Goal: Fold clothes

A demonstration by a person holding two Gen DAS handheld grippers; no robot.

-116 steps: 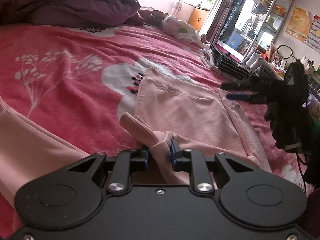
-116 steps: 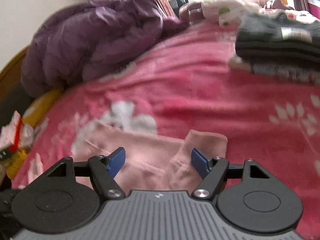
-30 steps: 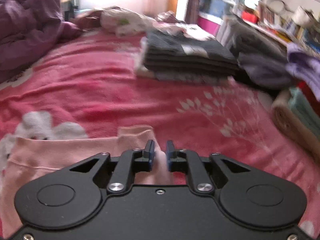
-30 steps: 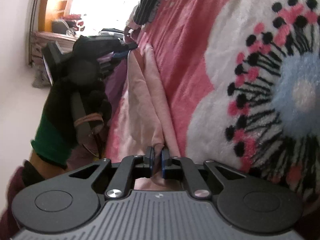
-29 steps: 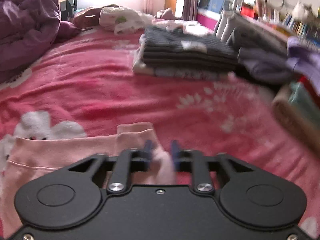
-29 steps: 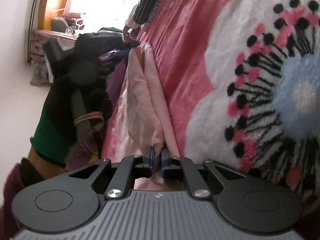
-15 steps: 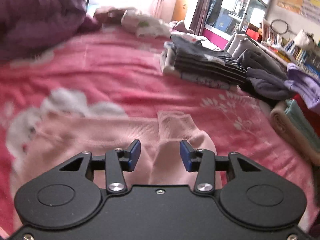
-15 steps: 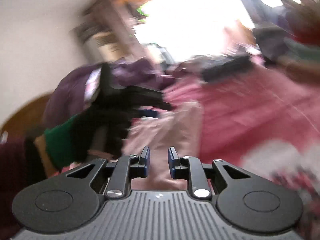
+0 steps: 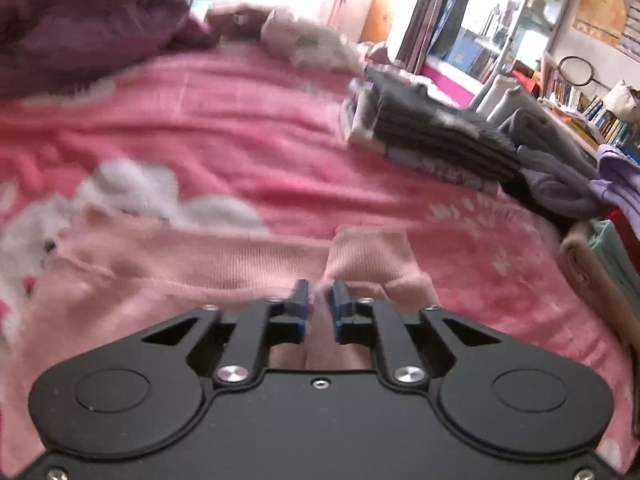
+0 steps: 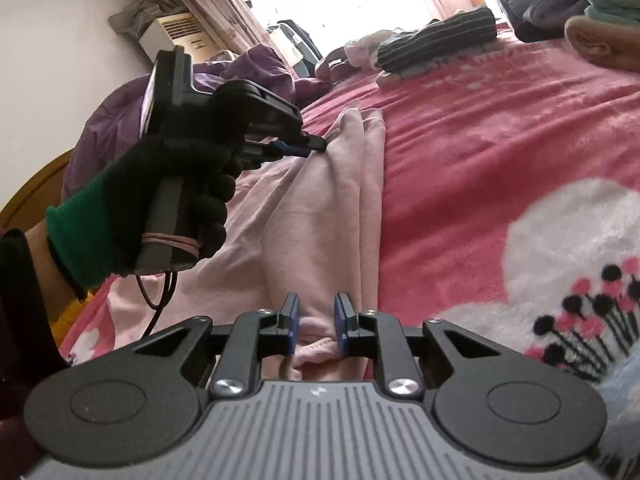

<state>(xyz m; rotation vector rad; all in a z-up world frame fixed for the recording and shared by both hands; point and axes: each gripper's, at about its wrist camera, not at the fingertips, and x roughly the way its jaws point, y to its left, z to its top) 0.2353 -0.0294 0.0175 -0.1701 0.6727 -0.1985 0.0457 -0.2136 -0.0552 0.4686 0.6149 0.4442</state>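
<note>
Bed w/ pink floral blanket (image 10: 500, 128) fills both views; widest bare stretch runs from centre to 3 o'clock in right wrist view, nothing lying on it there. Purple duvet (image 9: 80, 20) heaped at 10–11 o'clock in left wrist view closes off that edge. Pink garment (image 10: 320, 208) lies long across blanket, bunched in ridges, cuff end (image 9: 372, 248) near centre of left wrist view, just ahead of left tool. Folded dark striped stack (image 9: 432, 136) sits at 2 o'clock, well apart from garment; grey and lilac clothes (image 9: 560, 184) and rolled beige item beyond at 3 o'clock crowd that side. Shelves w/ books further back, bright window at 12. Left tool (image 9: 319, 304), in black-gloved hand (image 10: 180, 184), jaws closing, pinching pink fabric. Right tool (image 10: 316, 320) jaws narrowly spread, pink fold between them; can't tell if pads press on it.
</note>
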